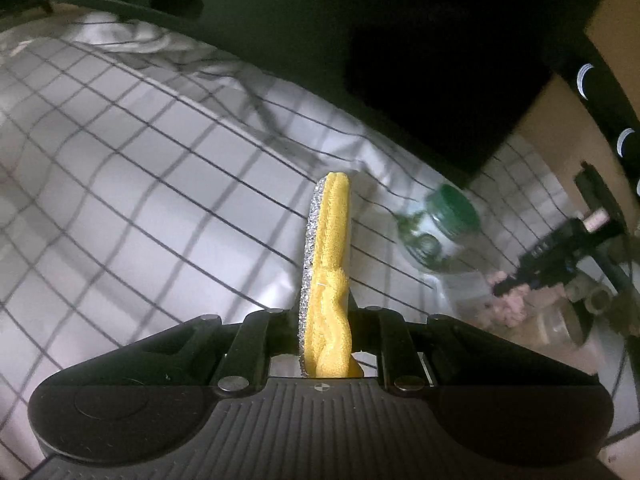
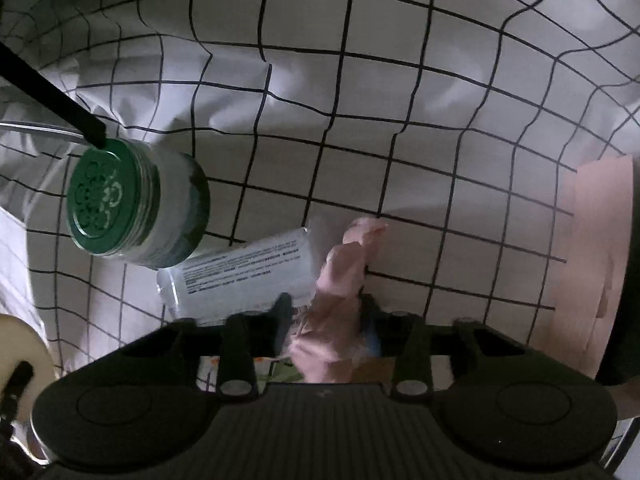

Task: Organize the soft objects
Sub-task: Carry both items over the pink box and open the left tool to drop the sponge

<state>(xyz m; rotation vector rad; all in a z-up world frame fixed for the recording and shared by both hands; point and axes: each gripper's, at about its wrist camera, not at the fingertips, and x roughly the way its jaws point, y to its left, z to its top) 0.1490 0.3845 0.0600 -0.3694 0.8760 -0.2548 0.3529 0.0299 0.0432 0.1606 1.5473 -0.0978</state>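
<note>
Left hand-held gripper we hold tilted downward over the bed, its jaws clenched on a yellow sponge that stands on edge between them, a glittery silver scrubbing layer along its left face. Our right hand-held gripper points almost straight down, and a pale pink fuzzy soft object sits between its fingers; whether the pads press on it we cannot tell.

Largest beneath us is the white bedsheet, crossed by thin black grid lines and creased into soft folds. On it rests a round jar with a ribbed green lid, lying tilted, and just beside it a clear plastic packet with printed text.

Only the right wrist view shows that print; the left wrist view alone shows the sponge, and the right hand-held gripper from outside.
</note>
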